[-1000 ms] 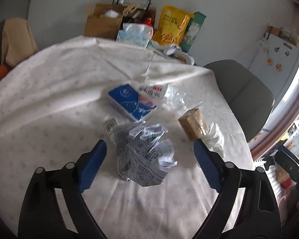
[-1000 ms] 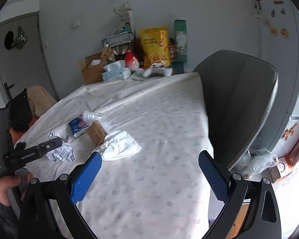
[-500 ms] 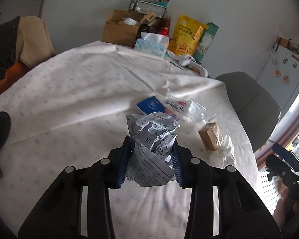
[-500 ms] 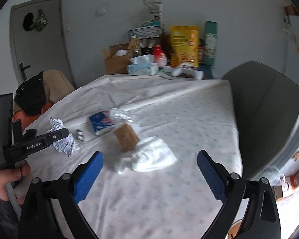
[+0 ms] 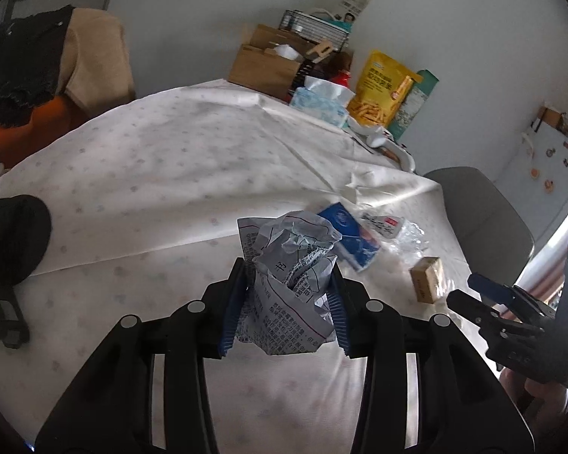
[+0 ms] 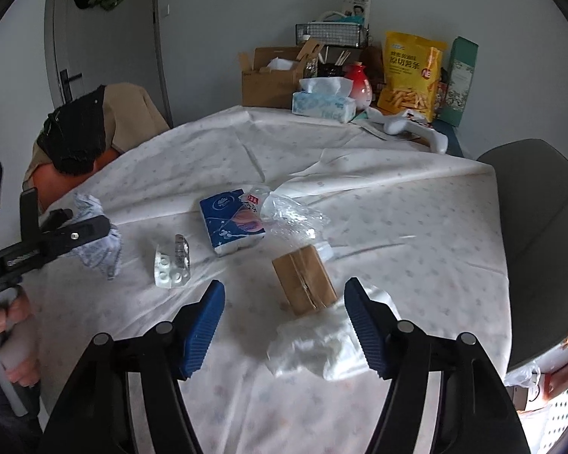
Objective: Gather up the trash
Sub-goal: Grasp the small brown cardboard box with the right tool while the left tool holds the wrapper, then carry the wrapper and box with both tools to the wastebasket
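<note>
crumpled grey printed paper wad (image 5: 291,287) pinched in left gripper (image 5: 284,312), above table (image 6: 416,196). right gripper (image 6: 284,325) closing, half-wide, around white crumpled tissue (image 6: 314,348); could snag small brown cardboard box (image 6: 303,280) alongside.

yellow snack bag (image 6: 411,75) | tissue box (image 6: 323,104) | grey chair (image 6: 541,234)

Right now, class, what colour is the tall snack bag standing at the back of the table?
The tall snack bag is bright yellow with orange accents; the right wrist view shows it best.

One crumpled paper (image 5: 288,283) – one cardboard box (image 6: 304,279) – one tissue pack (image 6: 231,221) – two tools
</note>
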The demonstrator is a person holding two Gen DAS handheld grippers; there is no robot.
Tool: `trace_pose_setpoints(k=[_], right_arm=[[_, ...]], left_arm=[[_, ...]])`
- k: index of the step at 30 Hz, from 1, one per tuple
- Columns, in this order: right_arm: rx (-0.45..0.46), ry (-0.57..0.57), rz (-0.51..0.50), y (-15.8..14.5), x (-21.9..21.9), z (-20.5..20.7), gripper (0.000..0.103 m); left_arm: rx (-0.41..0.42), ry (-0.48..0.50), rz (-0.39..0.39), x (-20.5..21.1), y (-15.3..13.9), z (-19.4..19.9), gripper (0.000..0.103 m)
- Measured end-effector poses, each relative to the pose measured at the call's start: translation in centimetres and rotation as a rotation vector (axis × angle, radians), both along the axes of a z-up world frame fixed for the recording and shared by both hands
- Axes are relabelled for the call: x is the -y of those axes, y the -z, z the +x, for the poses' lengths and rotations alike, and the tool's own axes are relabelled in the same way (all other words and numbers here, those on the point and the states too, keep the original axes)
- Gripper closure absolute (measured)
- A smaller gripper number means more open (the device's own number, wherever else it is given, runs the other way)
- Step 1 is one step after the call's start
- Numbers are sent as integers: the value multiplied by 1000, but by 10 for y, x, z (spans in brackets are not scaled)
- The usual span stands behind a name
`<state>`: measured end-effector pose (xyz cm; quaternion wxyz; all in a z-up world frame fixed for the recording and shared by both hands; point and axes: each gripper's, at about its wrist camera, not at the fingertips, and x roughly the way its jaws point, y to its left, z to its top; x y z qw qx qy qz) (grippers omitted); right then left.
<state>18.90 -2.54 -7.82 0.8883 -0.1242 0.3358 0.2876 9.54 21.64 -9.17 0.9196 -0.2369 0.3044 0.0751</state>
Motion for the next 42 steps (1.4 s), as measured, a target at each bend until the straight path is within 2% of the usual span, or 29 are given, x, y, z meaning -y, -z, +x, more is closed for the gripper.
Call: trace_pose_setpoints(k=[4,6,9,10,11,12,28,36,42], right_arm=[[6,-7,-32,7,-14,11,41],[15,-12,-53,11,-21,15,46],[39,-4,-102,16,-31,24,62],[37,-8,-110,16,-32,26,81],[32,-13,-114,16,-32,27,88],[25,-18,-109,15,-32,28,89],[32,-50,53,-30,9,-25,91],[23,11,105,-38,54,-39,91],[11,79,104,-34,89,-41,91]], left_arm=[[-7,-7,-4,-4,5,1,61],[-14,-7,-3,-4,8,3,61],[-20,-14,-4,-4,10,5,61],[-22,-15,-4,-3,11,5,61],[-23,-15,-2,-2,11,6,61],[-20,-14,1,-1,10,5,61],[45,34,18,28,-16,-4,61],[56,98,14,68,-19,8,61],[57,192,14,117,-18,18,61]])
